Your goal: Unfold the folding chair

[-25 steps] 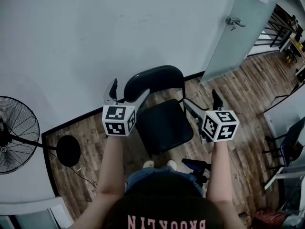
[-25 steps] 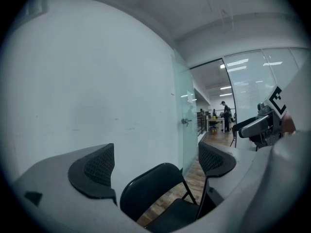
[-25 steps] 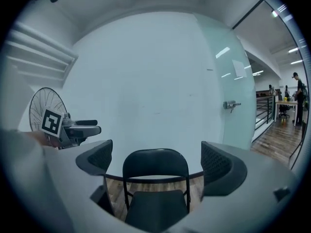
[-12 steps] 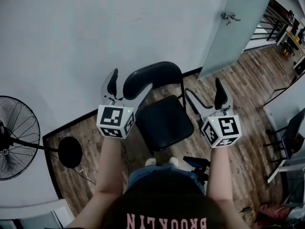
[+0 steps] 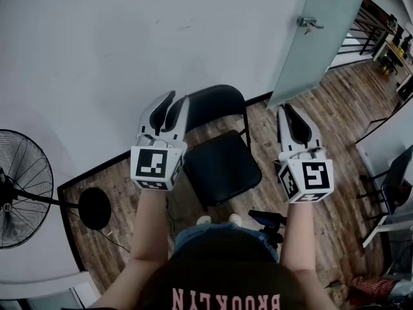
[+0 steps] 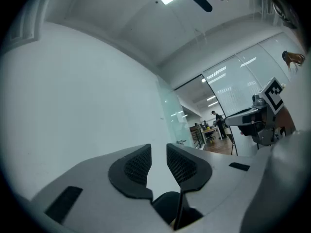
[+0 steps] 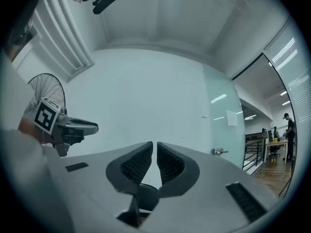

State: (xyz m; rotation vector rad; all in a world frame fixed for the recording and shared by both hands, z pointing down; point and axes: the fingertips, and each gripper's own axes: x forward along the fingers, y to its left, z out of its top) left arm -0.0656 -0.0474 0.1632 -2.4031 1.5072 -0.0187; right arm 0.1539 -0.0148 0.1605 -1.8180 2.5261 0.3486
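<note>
Where the shirt (image 5: 226,286) shows, BROOKLYN upside down, folding chair (image 5: 219,163) open

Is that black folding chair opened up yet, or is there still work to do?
Looks done: the black padded folding chair stands open on the wooden floor, seat flat, backrest up. In hand: nothing. The left claw and right claw hover above it, touching nothing; their jaws have just been closing on empty air. Left: apparently nothing, though the legs are hidden under the seat.
</note>
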